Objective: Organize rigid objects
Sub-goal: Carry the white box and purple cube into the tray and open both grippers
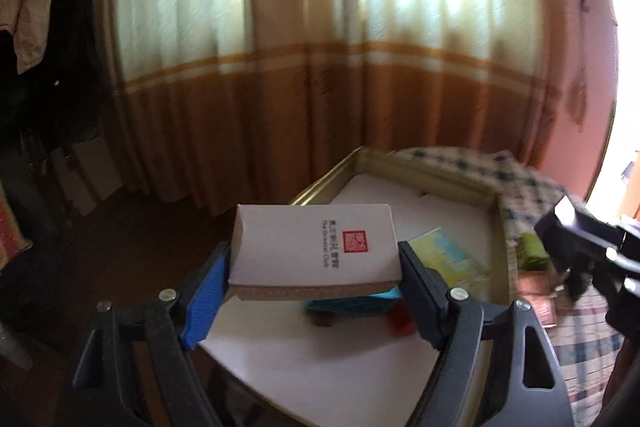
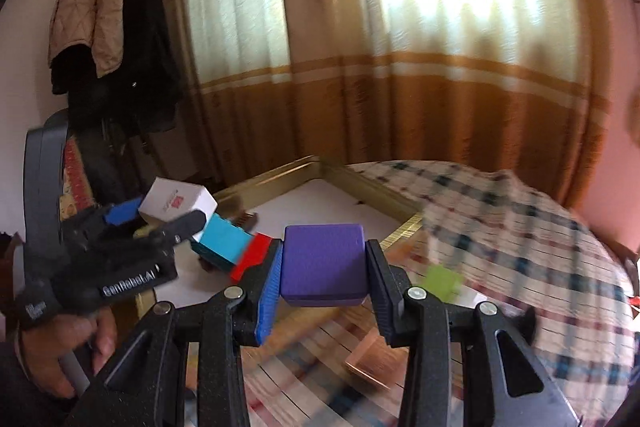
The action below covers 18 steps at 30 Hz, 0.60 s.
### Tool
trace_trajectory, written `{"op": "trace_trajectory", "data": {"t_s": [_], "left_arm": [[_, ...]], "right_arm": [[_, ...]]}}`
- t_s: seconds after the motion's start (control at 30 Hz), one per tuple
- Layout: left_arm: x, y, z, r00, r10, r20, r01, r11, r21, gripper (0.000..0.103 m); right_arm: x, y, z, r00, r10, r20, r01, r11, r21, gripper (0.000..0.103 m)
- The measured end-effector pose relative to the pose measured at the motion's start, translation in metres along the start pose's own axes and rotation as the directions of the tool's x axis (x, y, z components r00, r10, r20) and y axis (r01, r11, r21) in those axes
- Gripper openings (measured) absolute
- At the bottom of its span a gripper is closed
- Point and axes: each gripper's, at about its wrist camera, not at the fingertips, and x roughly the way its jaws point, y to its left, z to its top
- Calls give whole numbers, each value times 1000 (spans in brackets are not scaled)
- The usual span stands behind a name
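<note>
White card makes up the box (image 1: pixel 314 247) clamped between the fingers of the left gripper (image 1: pixel 314 291), held in the air over the near part of the tray (image 1: pixel 420 169). Its top carries a red square seal and a line of print reading "The Oriental Club" beside some Chinese characters too small to read; its lower edge is brown like cork. Under it, on the tray's white floor, lie a teal block (image 1: pixel 352 303) and a red block (image 1: pixel 400 321), touching, with a yellow-and-blue leaflet (image 1: pixel 448 255) just beside them.

From the right wrist view, the right gripper (image 2: pixel 323 275) is closed on a purple block (image 2: pixel 323 261), which hangs over the surface's checked cloth (image 2: pixel 520 227) near the tray's gold rim. A green block (image 2: pixel 442 279) and a copper-brown block (image 2: pixel 370 363) rest on the cloth, both blurred. On the left gripper's black body the lettering "GenRobot.AI" can be read. Behind hang orange and cream curtains (image 2: pixel 360 47) and coats (image 2: pixel 108 27).
</note>
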Motion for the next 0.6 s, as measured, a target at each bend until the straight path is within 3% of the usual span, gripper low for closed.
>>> {"op": "trace_trajectory", "data": {"t_s": [0.2, 0.37, 0.4, 0.5, 0.6], "left_arm": [[14, 3, -3, 998, 37, -56, -35, 999, 27, 81], [23, -2, -7, 993, 81, -83, -75, 994, 76, 86], [21, 1, -7, 993, 83, -85, -78, 995, 62, 86], [16, 6, -7, 996, -10, -84, 10, 1000, 3, 92], [9, 4, -9, 998, -10, -62, 8, 1000, -19, 98]], "right_arm": [[49, 22, 8, 995, -18, -96, 13, 999, -52, 42], [68, 25, 4, 989, -17, -145, 13, 1000, -28, 44], [65, 24, 3, 990, -13, -139, 11, 1000, -18, 50], [47, 15, 1, 994, -12, -111, 13, 1000, 6, 63], [24, 4, -4, 996, -42, -80, 43, 999, 10, 67]]}}
